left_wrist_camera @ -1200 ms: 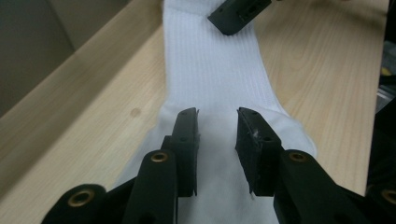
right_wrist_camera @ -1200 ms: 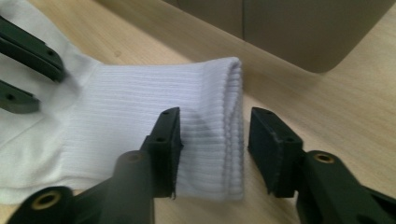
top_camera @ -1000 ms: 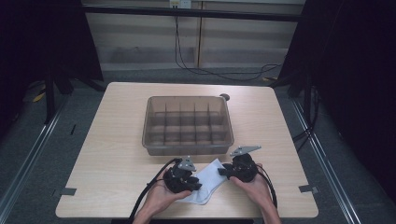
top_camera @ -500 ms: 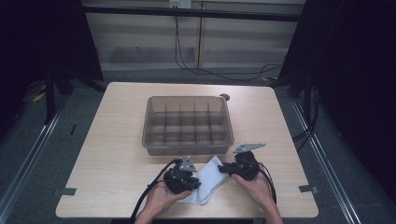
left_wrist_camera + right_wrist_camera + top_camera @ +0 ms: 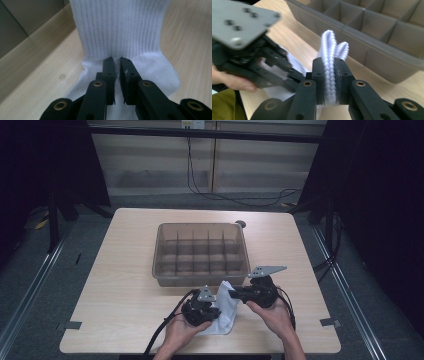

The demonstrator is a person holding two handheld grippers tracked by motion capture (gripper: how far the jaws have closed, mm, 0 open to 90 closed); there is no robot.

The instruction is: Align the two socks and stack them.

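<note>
The pale wooden table stands on a grey floor, with metal rails along both sides; behind it runs a light wall panel with a dark cable hanging down, and black curtains close off the sides.

Nearest the person, at the table's front edge, lies a white sock; the left gripper rests low on it, its jaws having just been closing, and now pinched on the fabric just below the ribbed cuff, with only a thin fold of cloth between the pads. Just beside it, the right gripper has likewise just been closing; its jaws clamp the sock's ribbed edge, which stands up doubled between them, lifted off the wood. In the high view both hands sit close together, left hand and right hand, the sock stretched between them.

Just beyond the sock stands a translucent grey divider box, its compartments empty; farther back near its corner sits a small dark round object.
</note>
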